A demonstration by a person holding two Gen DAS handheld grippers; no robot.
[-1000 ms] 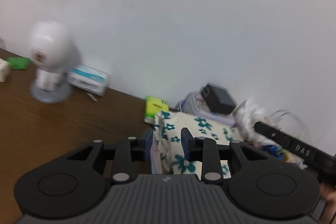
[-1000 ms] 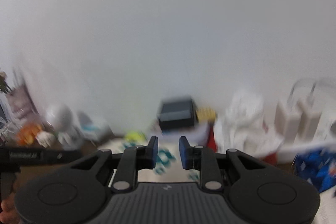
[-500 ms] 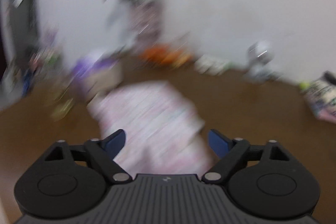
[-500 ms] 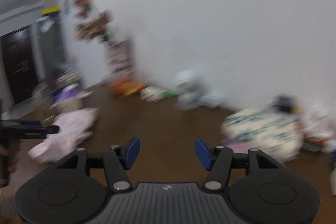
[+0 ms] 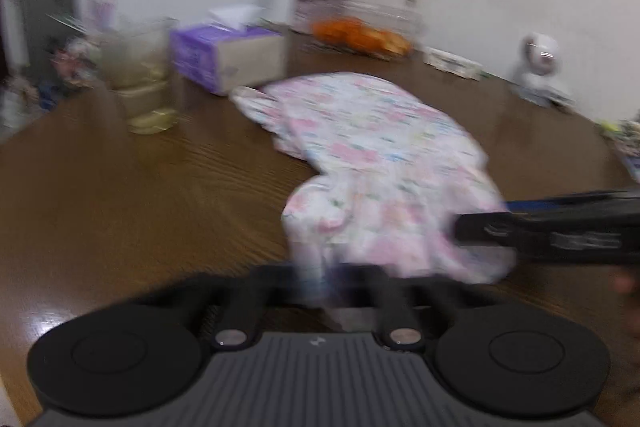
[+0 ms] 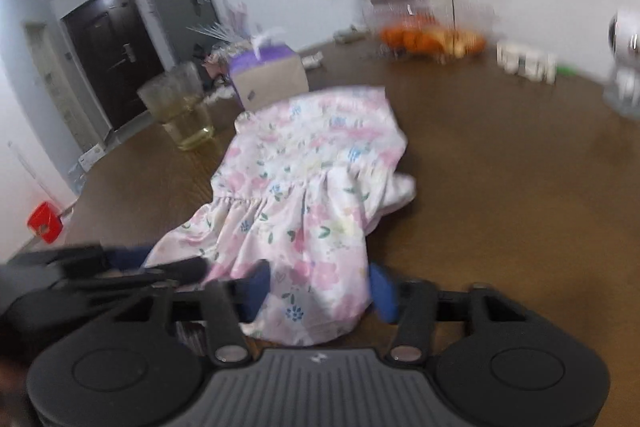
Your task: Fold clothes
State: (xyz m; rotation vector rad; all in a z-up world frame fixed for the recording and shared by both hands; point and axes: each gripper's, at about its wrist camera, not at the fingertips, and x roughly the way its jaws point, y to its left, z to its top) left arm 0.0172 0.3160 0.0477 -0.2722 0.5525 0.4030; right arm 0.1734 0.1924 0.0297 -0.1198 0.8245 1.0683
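Floral dress (image 6: 308, 187), pale pink with small blue and green sprigs, lies spread on the brown wooden table (image 6: 500, 187), its gathered skirt toward the near edge and its bodice pointing to the far side. Over the near hem the right gripper (image 6: 320, 287) has its blue pads set wide, one on each side of a fold of skirt, not closed on it. The left gripper (image 5: 320, 287) sits at the hem's near left; motion blur smears its fingers, so I cannot tell how far apart they stand or whether cloth is pinched. Just beyond the bodice stands a purple tissue box (image 6: 268, 75), with a glass jar (image 6: 180, 111) to its left. Farther off, by the white wall, is a bowl of oranges (image 6: 432, 37), and at far right a small white camera (image 5: 538, 67).
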